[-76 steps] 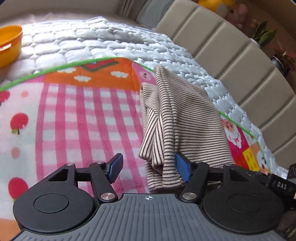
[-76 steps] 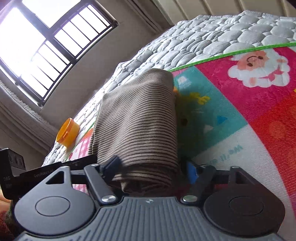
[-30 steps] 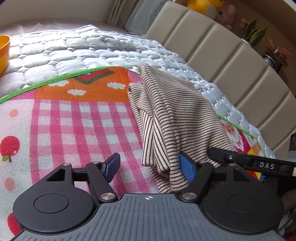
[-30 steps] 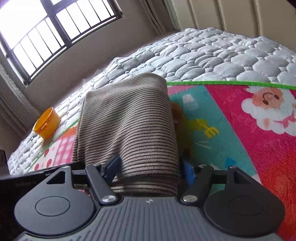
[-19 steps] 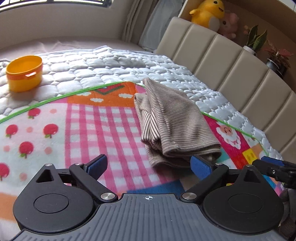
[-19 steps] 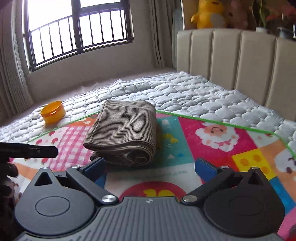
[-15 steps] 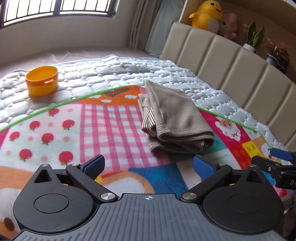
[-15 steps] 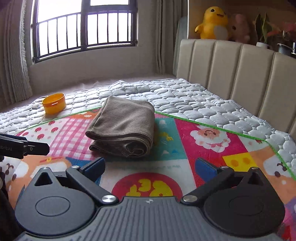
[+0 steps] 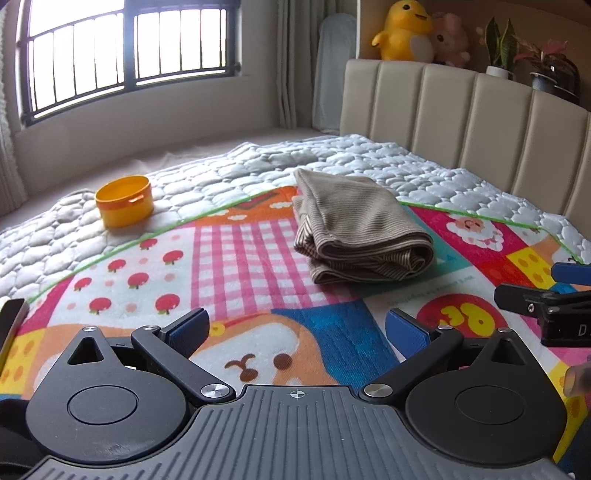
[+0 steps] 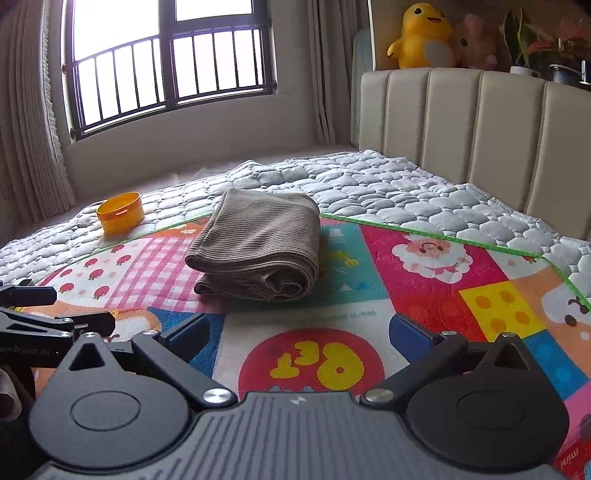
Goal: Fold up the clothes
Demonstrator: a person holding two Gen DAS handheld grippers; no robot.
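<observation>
The right hand-held gripper (image 9: 554,291) shows only in part at the right edge of the left wrist view, one blue pad and a black linkage, the rest cut off. Likewise only the black linkage of the left hand-held gripper (image 10: 44,317) reaches into the right wrist view. A blurred fingertip (image 9: 578,376) sits at the frame edge; the person is otherwise out of sight.

One brown, finely striped knit garment (image 10: 258,247) lies folded into a thick, soft rectangle, its rounded layered folds facing the cameras. It rests on the colourful fleecy cartoon-print play mat (image 10: 424,295), near the mat's far green-piped border, well apart from both tools. The mat covers a grey quilted bed cover (image 10: 369,188) with a pebbled stitch pattern. One round orange plastic tub (image 9: 123,201) stands on the quilt. Behind is a beige padded headboard (image 9: 461,110) in vertical panels; on the shelf above sit two plush toys, a yellow duck (image 9: 404,31) and a pink one (image 9: 448,38).

Both hand-held grippers have just been opening; their blue pads now stand wide apart with nothing between them.
</observation>
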